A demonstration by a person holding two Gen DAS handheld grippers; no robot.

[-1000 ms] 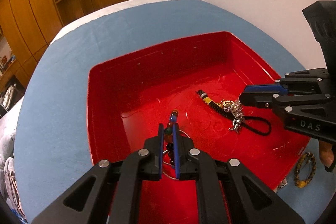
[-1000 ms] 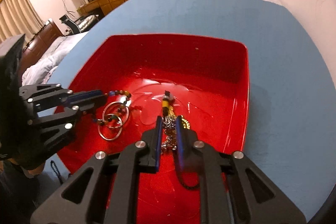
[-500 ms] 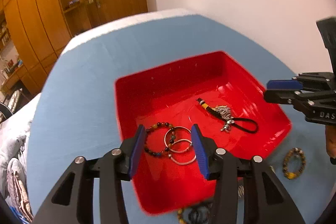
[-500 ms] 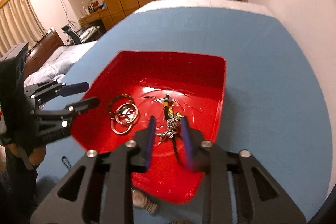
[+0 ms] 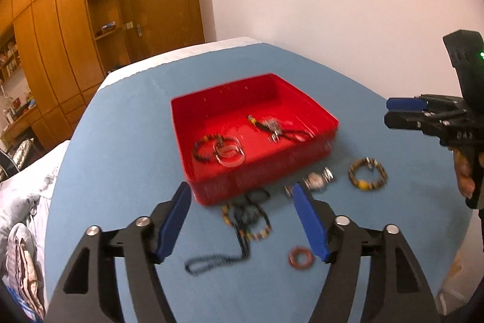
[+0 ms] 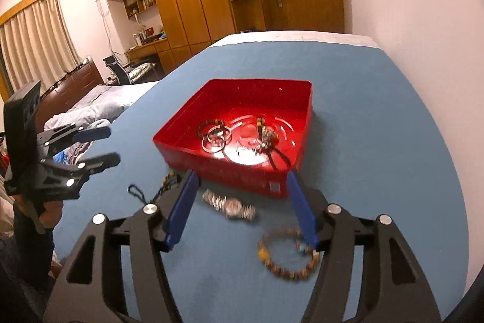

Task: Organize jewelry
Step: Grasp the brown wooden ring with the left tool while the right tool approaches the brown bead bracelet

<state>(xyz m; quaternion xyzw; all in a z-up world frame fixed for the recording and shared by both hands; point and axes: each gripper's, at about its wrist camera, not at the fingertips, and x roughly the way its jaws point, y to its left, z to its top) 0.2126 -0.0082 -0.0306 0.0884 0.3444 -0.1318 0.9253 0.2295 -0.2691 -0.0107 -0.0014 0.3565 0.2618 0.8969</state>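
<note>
A red tray [image 5: 302, 99] [image 6: 307, 111] sits on the blue table and holds a beaded bracelet with clear bangles [image 5: 225, 149] [image 6: 214, 135] and a black cord charm [image 5: 273, 127] [image 6: 266, 138]. Loose on the table in front of it lie a silver watch [image 5: 317, 179] [image 6: 231, 206], a brown bead bracelet [image 5: 367, 177] [image 6: 287, 255], a dark bead necklace [image 5: 245, 221] [image 6: 160, 188] and a small red ring [image 5: 301, 258]. My left gripper [image 5: 242, 199] is open and empty above the necklace. My right gripper [image 6: 242, 189] is open and empty above the watch.
The blue table [image 5: 121, 141] ends in a white edge at the far side, by a white wall. A bed with grey bedding [image 6: 90, 108] lies off the table's left. Wooden wardrobes [image 5: 60, 35] stand behind.
Both grippers let go of their jewelry in the tray, opened wide and pulled back and up, away from the tray. The loose pieces in front of the tray have come into view.
</note>
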